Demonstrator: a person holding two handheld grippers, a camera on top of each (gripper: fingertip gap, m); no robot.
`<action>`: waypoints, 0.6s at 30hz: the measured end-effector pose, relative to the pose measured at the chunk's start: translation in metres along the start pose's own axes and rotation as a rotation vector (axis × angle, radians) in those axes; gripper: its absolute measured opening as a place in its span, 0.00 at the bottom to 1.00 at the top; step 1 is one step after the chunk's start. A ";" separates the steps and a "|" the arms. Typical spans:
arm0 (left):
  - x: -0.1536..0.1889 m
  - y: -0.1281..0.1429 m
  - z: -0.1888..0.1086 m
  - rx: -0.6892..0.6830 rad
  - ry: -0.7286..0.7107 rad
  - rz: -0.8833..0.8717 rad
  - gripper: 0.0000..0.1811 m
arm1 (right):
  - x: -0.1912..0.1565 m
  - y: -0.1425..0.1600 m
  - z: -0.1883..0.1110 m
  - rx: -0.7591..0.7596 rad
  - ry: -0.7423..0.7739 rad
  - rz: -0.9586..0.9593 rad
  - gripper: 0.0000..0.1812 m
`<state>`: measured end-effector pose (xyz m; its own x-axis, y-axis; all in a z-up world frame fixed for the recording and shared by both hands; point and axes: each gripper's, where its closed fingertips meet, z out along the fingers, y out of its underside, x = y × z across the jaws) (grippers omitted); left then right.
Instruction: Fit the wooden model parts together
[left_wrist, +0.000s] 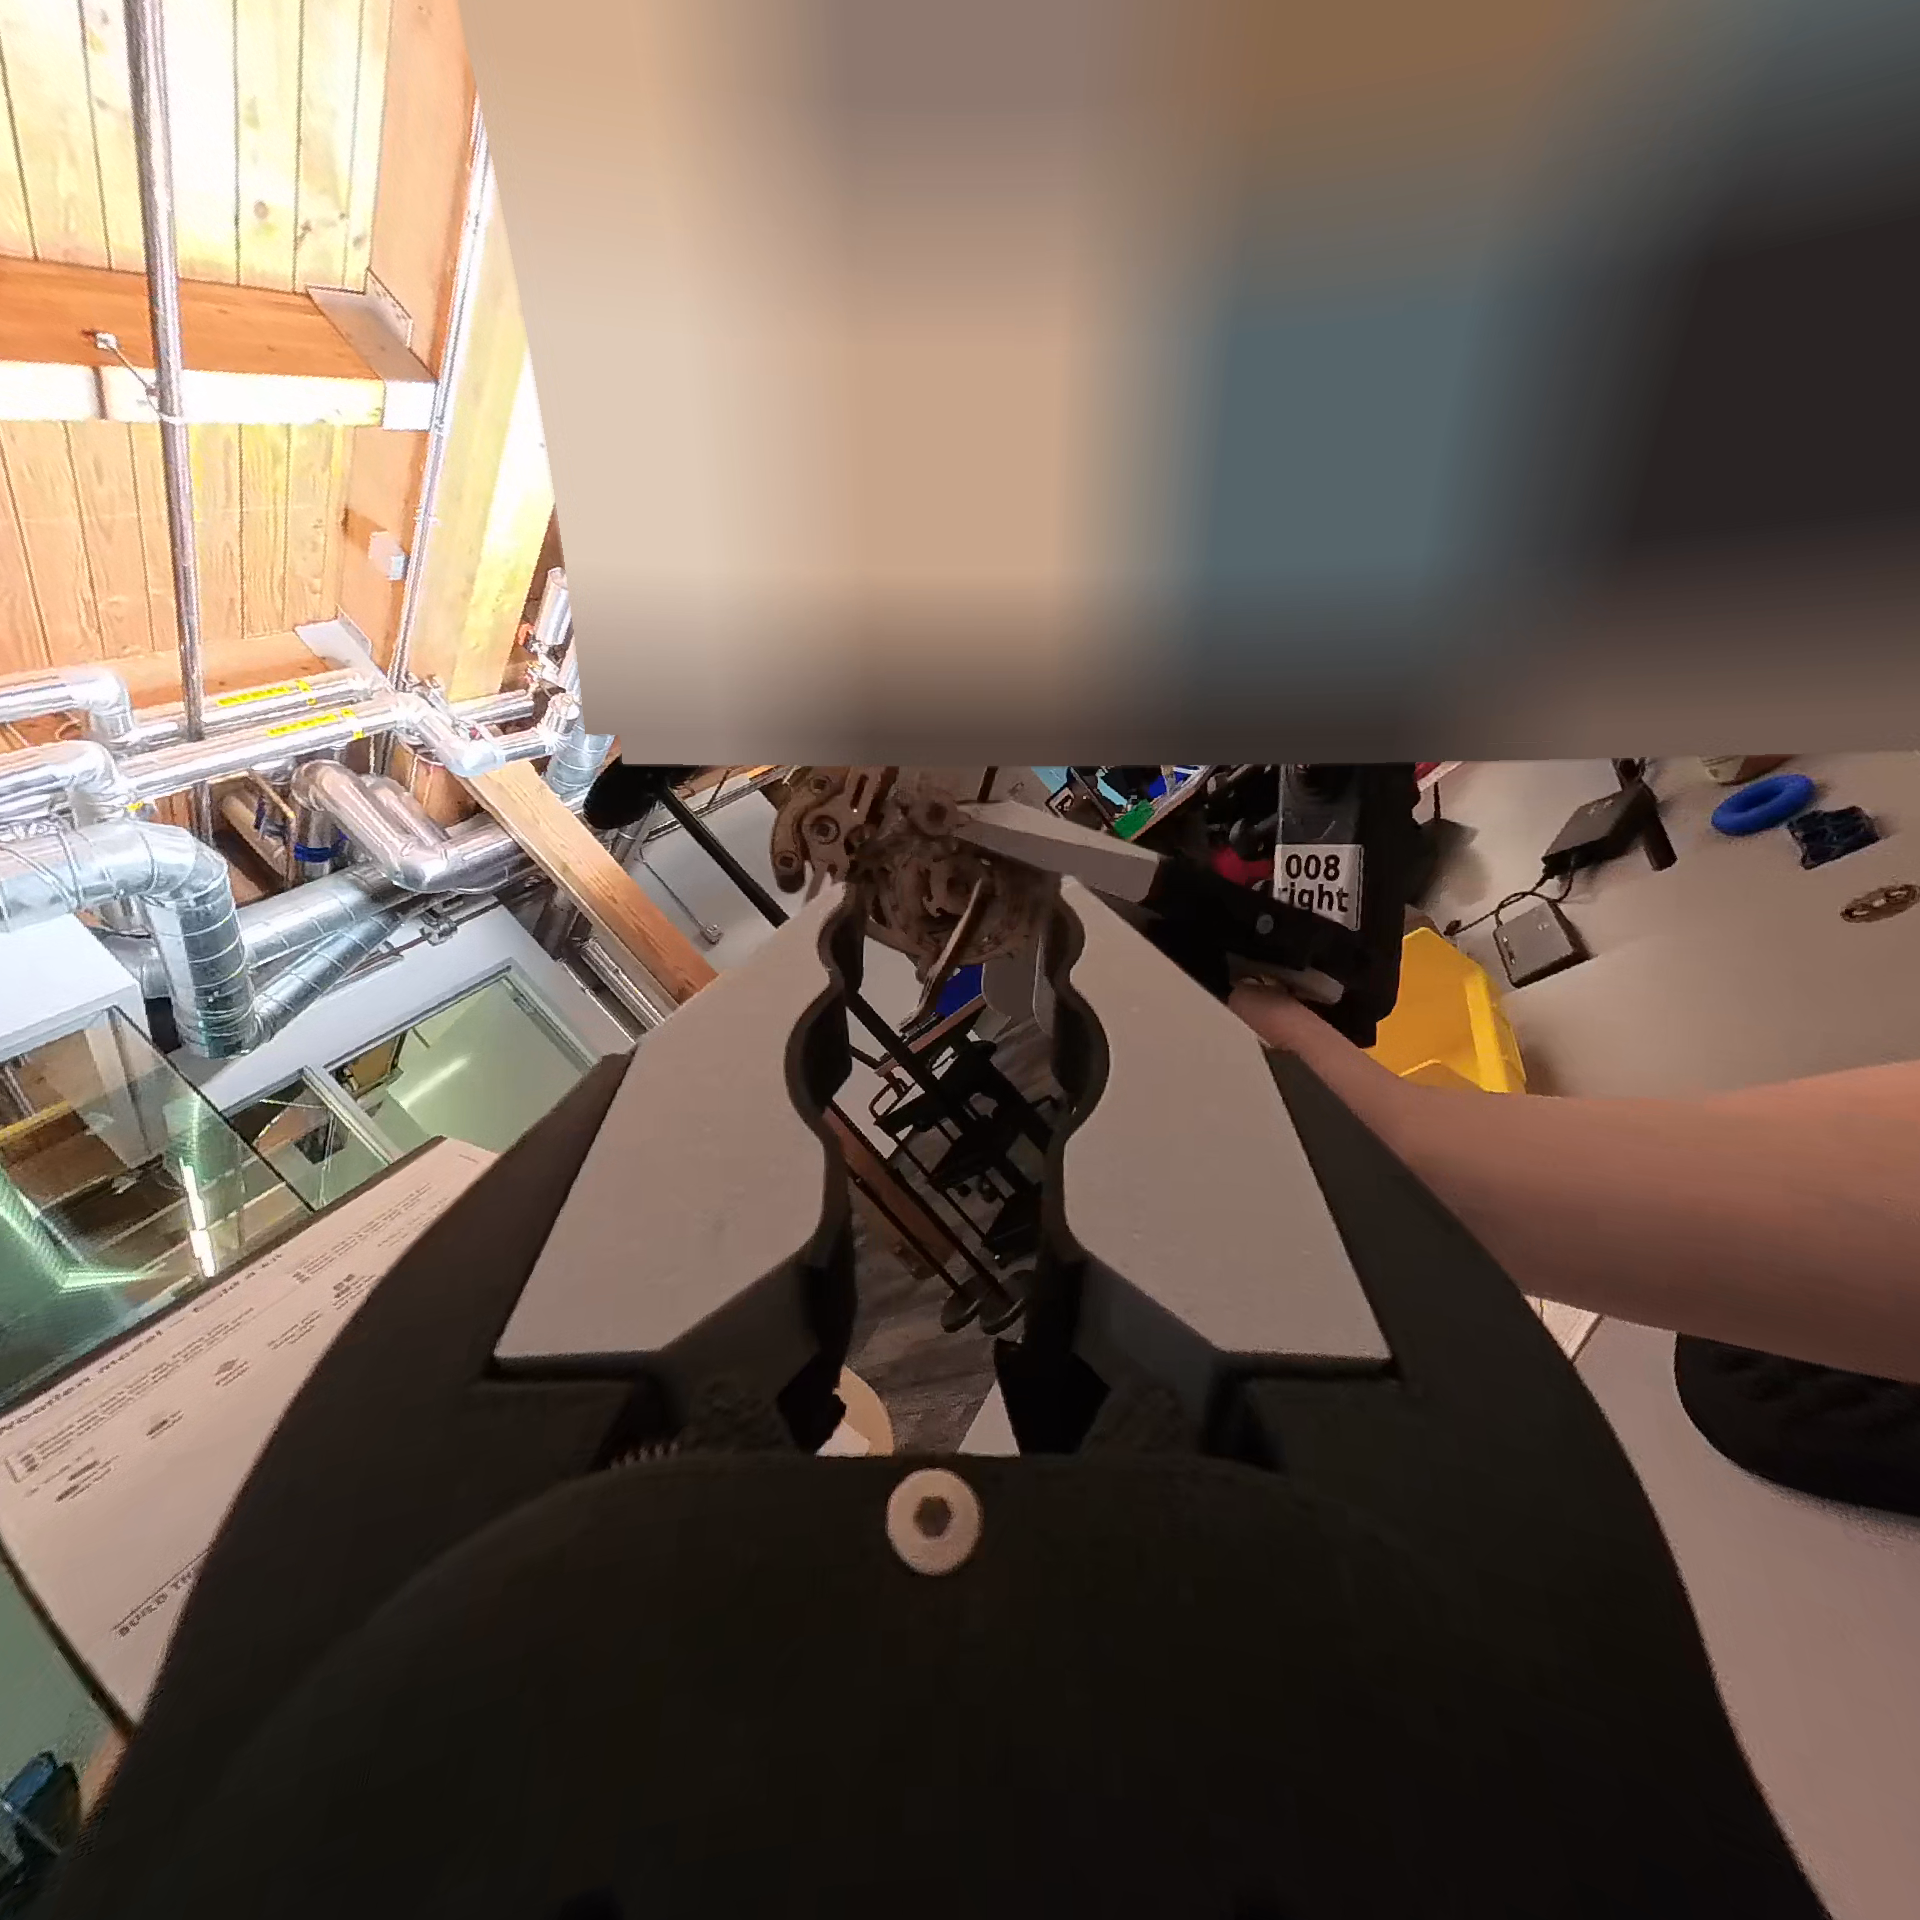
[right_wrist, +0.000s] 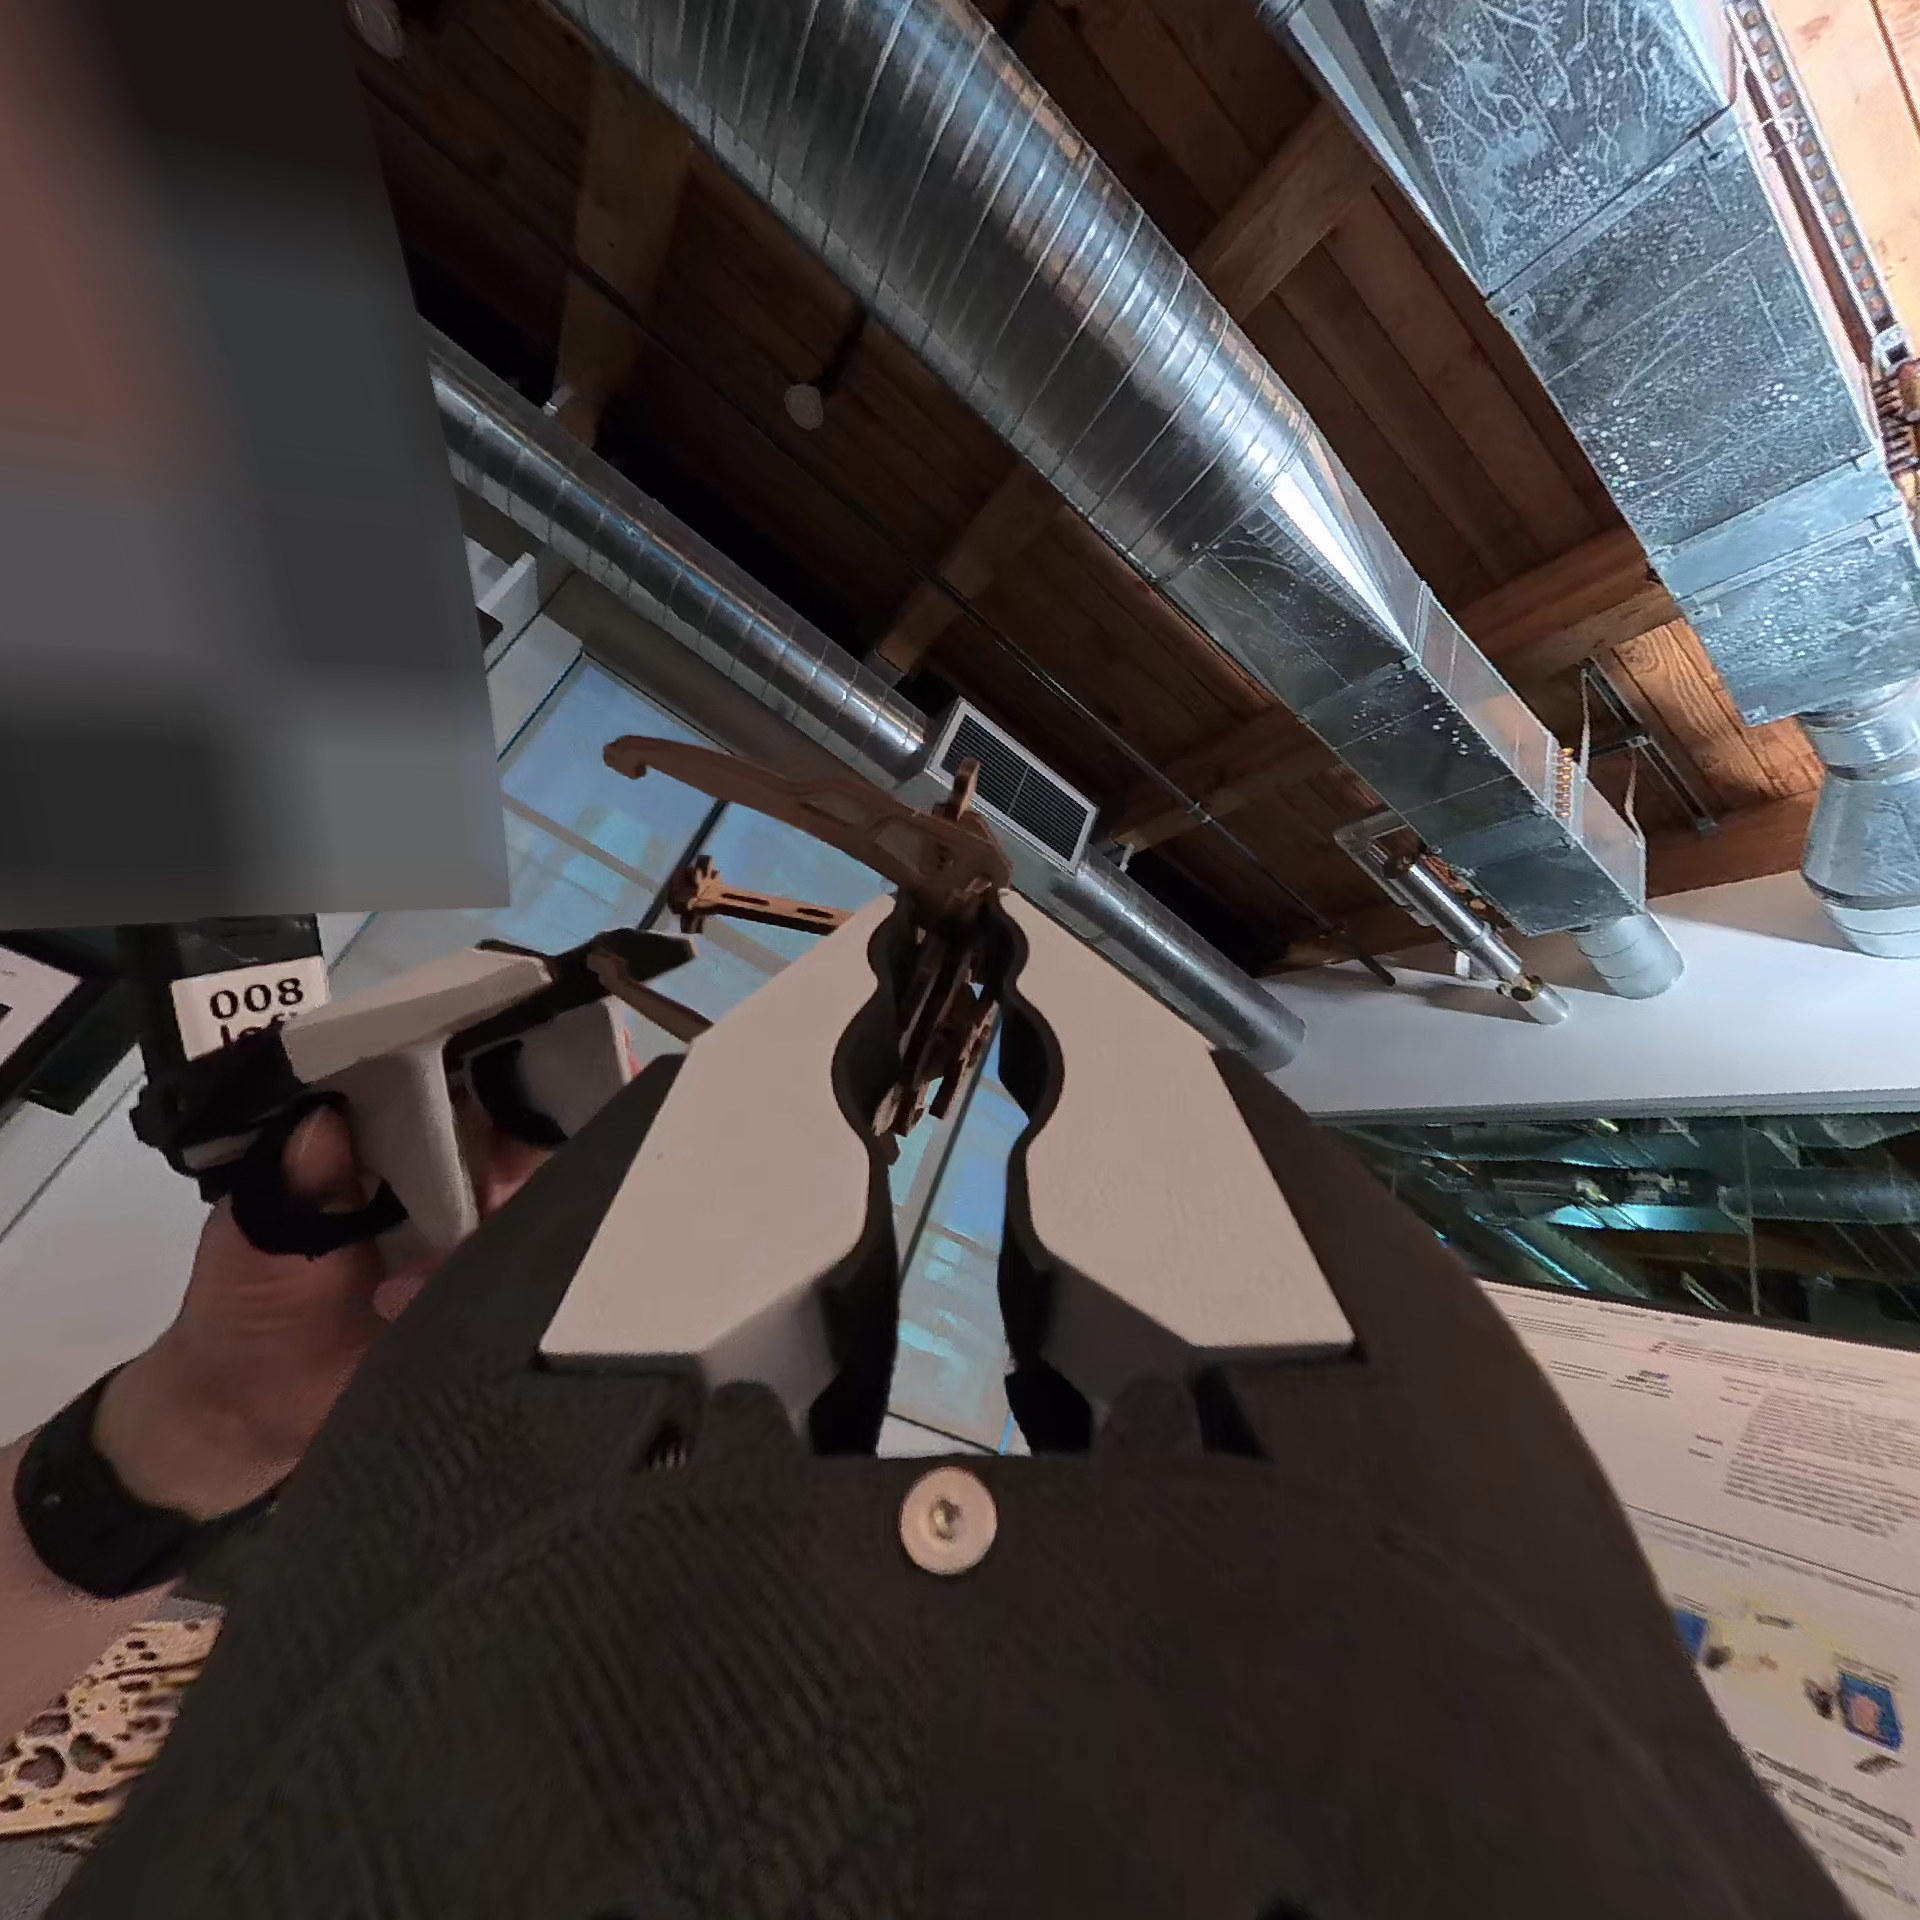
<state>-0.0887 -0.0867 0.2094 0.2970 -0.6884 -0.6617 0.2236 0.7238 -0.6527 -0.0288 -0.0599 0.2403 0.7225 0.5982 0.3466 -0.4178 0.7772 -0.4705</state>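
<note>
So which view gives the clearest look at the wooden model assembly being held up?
The right wrist view: the wooden model stands sharp against the ceiling, clamped at the right gripper tips, its long curved arm visible. The left wrist view shows it at the left gripper tips, cluttered by background and partly hidden.

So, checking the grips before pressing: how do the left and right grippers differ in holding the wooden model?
The right gripper has the wooden model reaching back between its jaws; the left gripper pinches it only at the tips. The right gripper points up at the ceiling, the left gripper more level. Both are shut on it.
</note>
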 end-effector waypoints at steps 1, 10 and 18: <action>-0.001 -0.002 -0.002 0.002 0.000 -0.004 0.18 | 0.001 0.000 0.000 -0.011 0.002 -0.021 0.06; -0.009 -0.022 -0.016 -0.028 -0.040 0.057 0.14 | -0.017 0.012 0.008 -0.340 0.010 -0.849 0.06; 0.003 0.003 -0.004 -0.143 0.006 0.036 0.13 | -0.033 0.003 0.015 -0.344 0.007 -0.957 0.06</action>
<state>-0.0910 -0.0864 0.2039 0.2969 -0.6626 -0.6876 0.0784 0.7345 -0.6740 -0.0619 -0.0744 0.2397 0.6744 -0.2472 0.6958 0.5174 0.8305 -0.2063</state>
